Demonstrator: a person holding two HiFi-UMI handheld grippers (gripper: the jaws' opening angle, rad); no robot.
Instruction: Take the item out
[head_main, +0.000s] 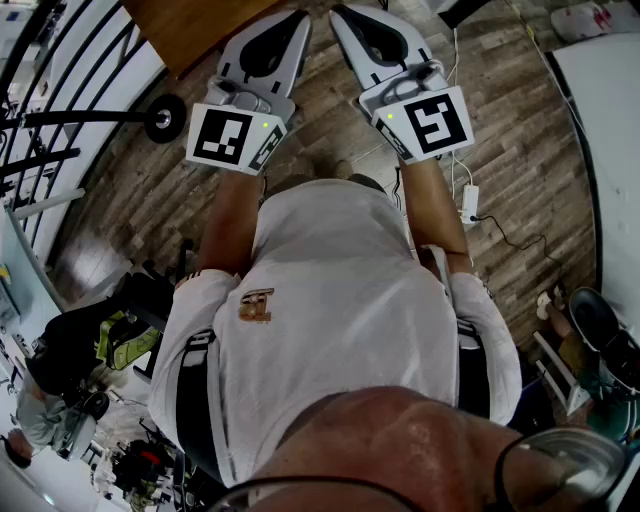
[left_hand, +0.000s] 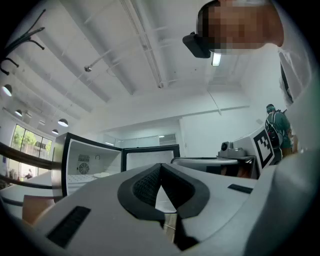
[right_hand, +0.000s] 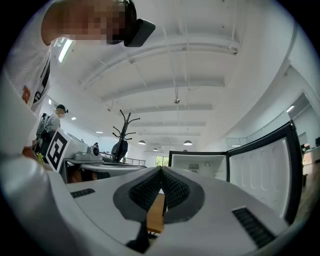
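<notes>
I hold both grippers out in front of my chest, side by side over the wood floor. The left gripper (head_main: 296, 20) is shut with nothing between its jaws. Its own view, where the left gripper (left_hand: 160, 166) has its black pads meeting at the tip, looks level at a small open fridge (left_hand: 92, 162) with a white inside. A pale flat thing (left_hand: 102, 174) lies on the fridge's shelf, too small to name. The right gripper (head_main: 342, 14) is shut and empty too. Past the right gripper (right_hand: 161, 171) in its own view, that fridge (right_hand: 199, 165) and its swung-out door (right_hand: 265, 172) show.
A wooden table (head_main: 190, 25) stands just ahead of the grippers, and its edge (right_hand: 156, 212) shows under the right jaws. A white power strip (head_main: 469, 203) with cables lies on the floor at right. A white table (head_main: 610, 120) is at far right, a black wheeled stand (head_main: 165, 117) at left.
</notes>
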